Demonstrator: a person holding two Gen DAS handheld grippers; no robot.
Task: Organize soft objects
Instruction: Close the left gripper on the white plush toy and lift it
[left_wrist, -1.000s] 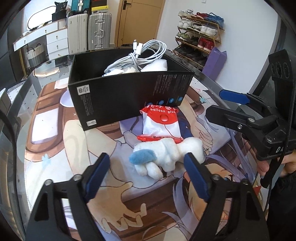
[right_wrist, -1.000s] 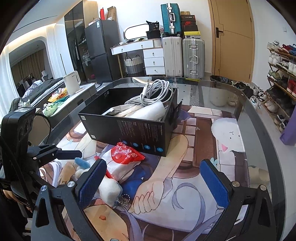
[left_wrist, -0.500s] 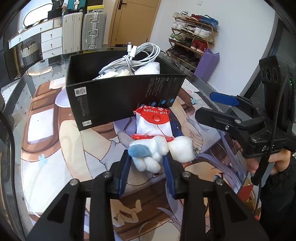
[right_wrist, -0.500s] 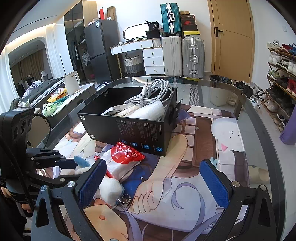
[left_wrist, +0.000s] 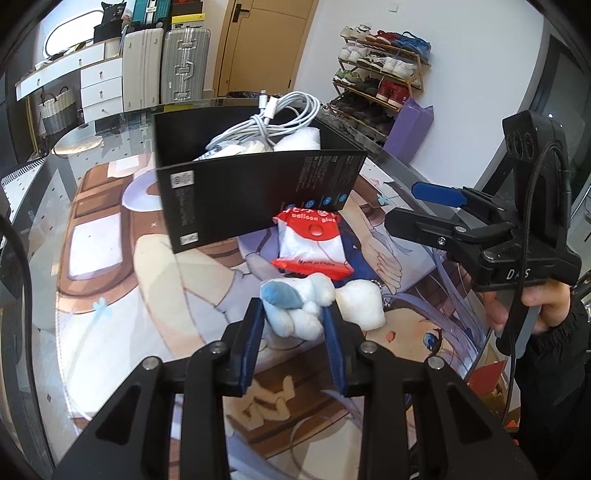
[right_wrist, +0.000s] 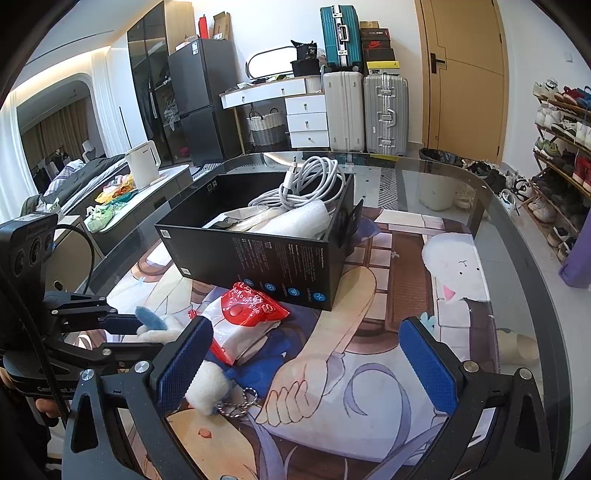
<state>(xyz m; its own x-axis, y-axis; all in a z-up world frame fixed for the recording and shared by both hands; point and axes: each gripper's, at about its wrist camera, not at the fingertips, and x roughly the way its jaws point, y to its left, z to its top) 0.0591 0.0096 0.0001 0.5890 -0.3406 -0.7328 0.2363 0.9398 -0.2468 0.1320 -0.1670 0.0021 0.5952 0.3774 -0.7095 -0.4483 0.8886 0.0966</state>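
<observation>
A white plush toy (left_wrist: 360, 304) with a blue ear lies on the printed mat, in front of a red-and-white balloon glue packet (left_wrist: 312, 245). My left gripper (left_wrist: 293, 314) is shut on the toy's body, its blue pads pressing both sides. In the right wrist view the same toy (right_wrist: 207, 384) sits beside the packet (right_wrist: 243, 317), partly hidden behind my left finger. My right gripper (right_wrist: 306, 326) hangs open over the mat with nothing between its fingers. Behind the packet stands an open black box (left_wrist: 240, 199) holding a coiled white cable (left_wrist: 280, 114) and white padding.
A small metal keychain (right_wrist: 240, 402) trails from the toy. The round glass table's edge (right_wrist: 532, 280) curves along the right. A person's hand (left_wrist: 535, 302) holds the right gripper close to the toy's right. Suitcases, drawers and a shoe rack stand beyond the table.
My left jaws went from wide open around the plush toy to closed on it, and the hand has drifted slightly. The right gripper has stayed where it was.
</observation>
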